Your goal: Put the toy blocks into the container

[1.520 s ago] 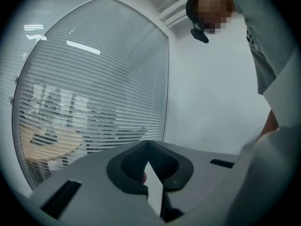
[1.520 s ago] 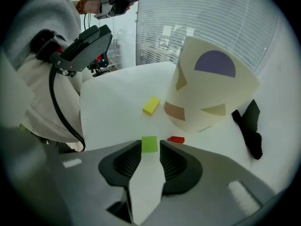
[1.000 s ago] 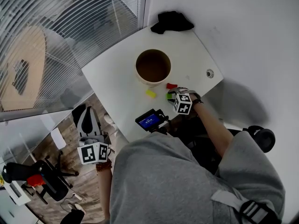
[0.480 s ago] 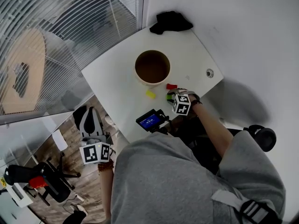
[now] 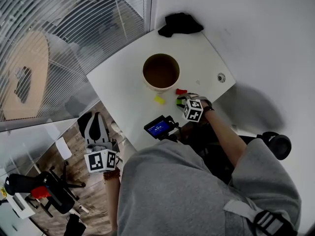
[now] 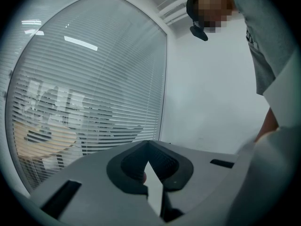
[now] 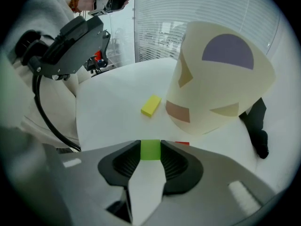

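Note:
A round cream container [image 5: 161, 71] stands open on the white table [image 5: 123, 82]. Just in front of it lie a red block [image 5: 181, 91], a yellow block [image 5: 159, 100] and a green block [image 5: 179, 101]. My right gripper [image 5: 183, 101] points steeply down at the green block. In the right gripper view the green block [image 7: 150, 149] sits between the pads, which touch both its sides; the jaws have just been closing on it. The yellow block [image 7: 151, 105] and the container [image 7: 221, 79] lie beyond. My left gripper [image 5: 94, 119] hangs off the table's left side, jaws together, holding nothing.
A black cloth [image 5: 180, 22] lies at the table's far corner. A small device with a blue screen [image 5: 158, 127] sits at the near edge, close to my right hand. A round grommet [image 5: 221, 77] is set in the table at the right. Glass with blinds rises on the left.

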A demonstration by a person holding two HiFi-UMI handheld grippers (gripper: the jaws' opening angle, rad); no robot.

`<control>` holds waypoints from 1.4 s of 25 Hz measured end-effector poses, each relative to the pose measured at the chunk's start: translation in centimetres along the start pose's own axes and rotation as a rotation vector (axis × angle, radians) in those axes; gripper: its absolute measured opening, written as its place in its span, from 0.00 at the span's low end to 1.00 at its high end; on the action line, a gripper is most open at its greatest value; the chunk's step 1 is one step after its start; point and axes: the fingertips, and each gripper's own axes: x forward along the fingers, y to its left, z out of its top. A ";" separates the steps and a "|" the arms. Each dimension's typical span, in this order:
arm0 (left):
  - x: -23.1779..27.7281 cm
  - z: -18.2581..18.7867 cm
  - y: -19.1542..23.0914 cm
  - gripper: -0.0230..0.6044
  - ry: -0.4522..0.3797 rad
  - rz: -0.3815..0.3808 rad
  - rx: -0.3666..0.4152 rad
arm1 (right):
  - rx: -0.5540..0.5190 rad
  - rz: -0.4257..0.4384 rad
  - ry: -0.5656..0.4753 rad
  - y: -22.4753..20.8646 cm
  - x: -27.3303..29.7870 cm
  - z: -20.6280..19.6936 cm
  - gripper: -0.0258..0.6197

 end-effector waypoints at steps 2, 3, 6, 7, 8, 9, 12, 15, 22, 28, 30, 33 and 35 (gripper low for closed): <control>0.1 -0.2 -0.1 0.05 -0.001 0.002 0.000 | 0.000 -0.004 -0.010 -0.2 -0.2 0.2 0.26; 0.2 -0.2 -0.1 0.05 -0.003 0.002 0.000 | 0.000 -0.005 -0.015 -0.4 -0.2 0.4 0.26; 0.5 -0.1 -0.1 0.05 -0.006 0.002 0.000 | -0.002 -0.005 -0.028 -0.5 -0.6 1.0 0.26; 0.6 0.0 -0.1 0.05 -0.007 0.001 0.000 | -0.003 -0.006 -0.034 -0.6 -0.8 1.2 0.26; 0.7 0.0 -0.1 0.05 -0.007 0.000 0.001 | -0.004 -0.007 -0.039 -0.6 -1.0 1.5 0.26; 0.8 0.0 -0.1 0.05 -0.007 -0.002 0.001 | -0.006 -0.009 -0.045 -0.7 -1.2 1.7 0.26; 0.5 0.0 -0.1 0.05 -0.010 -0.003 0.000 | -0.016 -0.034 -0.068 -0.7 -2.1 2.7 0.26; 0.5 0.1 0.1 0.05 -0.013 0.000 -0.007 | -0.008 -0.066 -0.102 -1.1 -3.5 3.8 0.26; 0.4 -0.2 -0.1 0.05 -0.015 -0.009 -0.007 | 0.005 -0.104 -0.173 -1.2 -5.8 5.7 0.26; 1.0 0.2 -0.7 0.05 -0.010 -0.020 0.000 | 0.005 -0.081 -0.241 -1.5 -8.2 7.6 0.26; 0.8 0.4 -0.8 0.05 -0.010 -0.024 0.003 | -0.013 -0.052 -0.263 -1.1 -9.1 8.3 0.26; 0.9 0.3 -0.8 0.05 -0.011 -0.023 0.002 | -0.047 -0.027 -0.296 -1.0 -10.7 9.5 0.26; 1.1 0.3 -0.8 0.05 -0.011 -0.021 0.000 | -0.067 -0.027 -0.326 -1.2 -11.7 10.6 0.26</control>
